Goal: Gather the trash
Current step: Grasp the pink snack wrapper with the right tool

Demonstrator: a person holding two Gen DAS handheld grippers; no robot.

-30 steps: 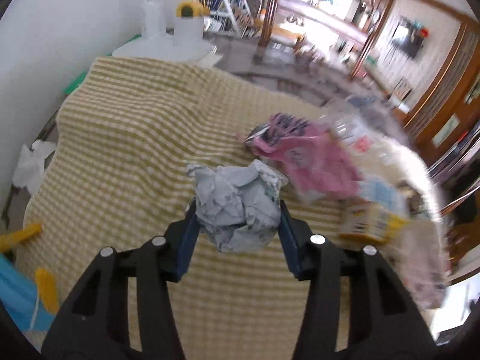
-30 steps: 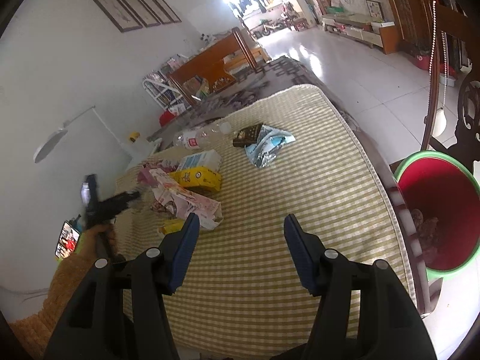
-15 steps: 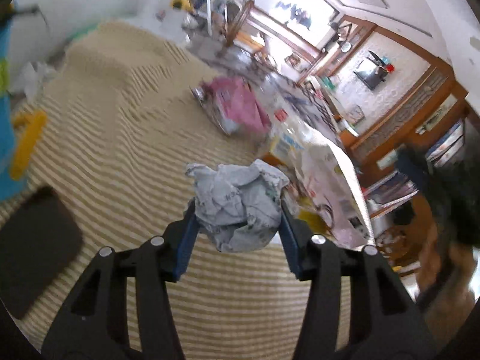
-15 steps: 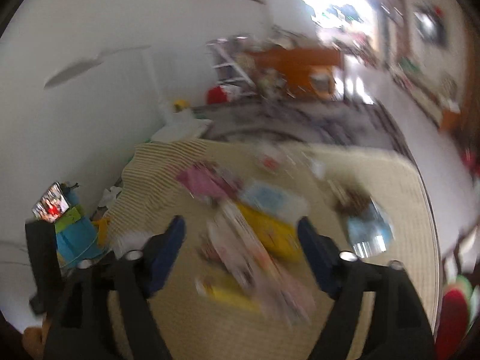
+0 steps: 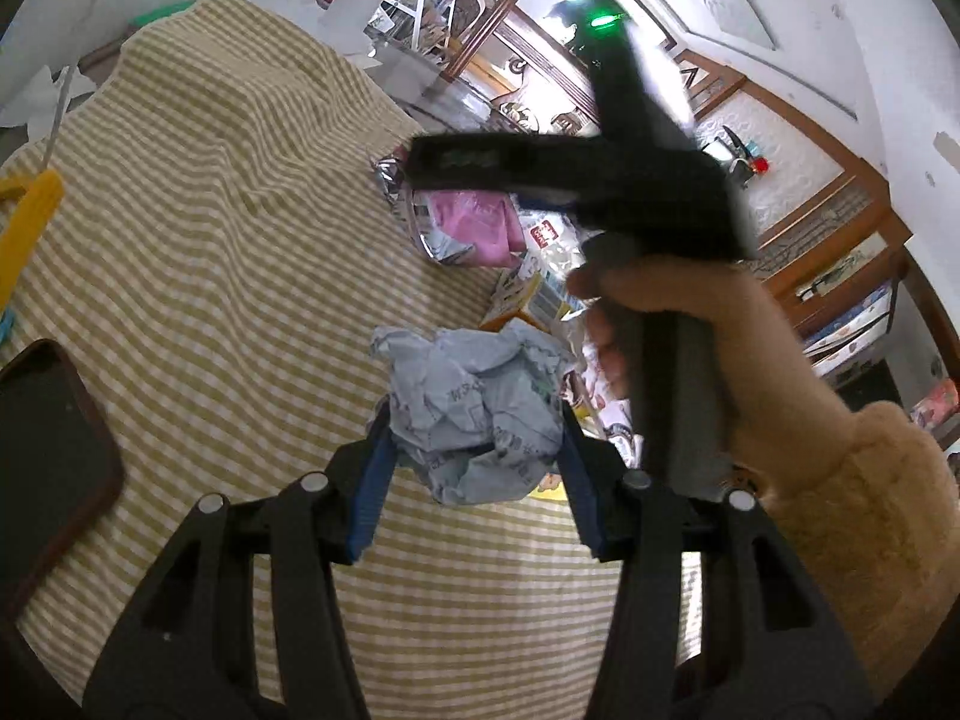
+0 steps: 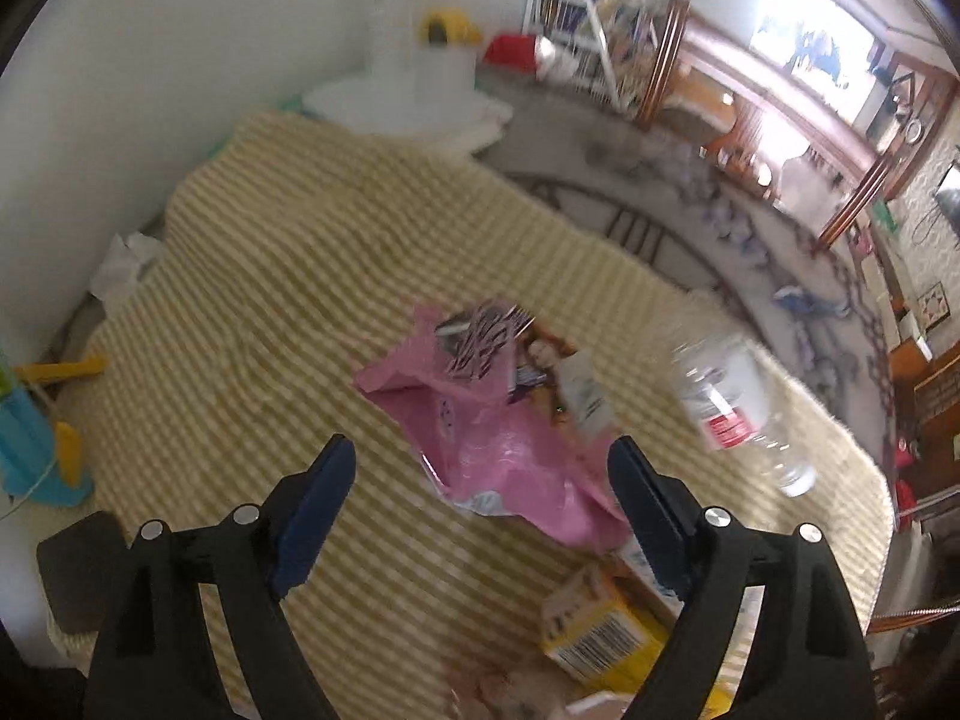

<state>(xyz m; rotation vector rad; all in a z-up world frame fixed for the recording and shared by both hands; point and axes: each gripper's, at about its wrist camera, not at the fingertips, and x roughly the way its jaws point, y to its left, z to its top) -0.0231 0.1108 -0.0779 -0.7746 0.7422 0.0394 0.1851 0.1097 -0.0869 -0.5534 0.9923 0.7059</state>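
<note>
My left gripper (image 5: 474, 426) is shut on a crumpled grey-blue paper ball (image 5: 474, 408), held above the yellow checked tablecloth (image 5: 210, 228). My right gripper (image 6: 480, 474) is open and empty, its jaws wide on either side of a pink plastic wrapper (image 6: 498, 444) lying on the cloth. The same pink wrapper (image 5: 474, 216) shows in the left wrist view, partly hidden by the right gripper's black body (image 5: 600, 174) and the hand holding it. A clear plastic bottle (image 6: 732, 402) lies to the right of the wrapper. A yellow carton (image 6: 600, 624) lies near the front.
A dark phone (image 5: 42, 450) lies on the cloth at the left. A blue and yellow toy (image 6: 42, 456) stands at the left edge. White tissue (image 6: 126, 264) lies by the wall. Shelves and wooden furniture stand beyond the table.
My right gripper has swung left from the red bin side to hover over the pink wrapper, and now crosses the left wrist view. My left gripper has turned right, still holding the paper ball.
</note>
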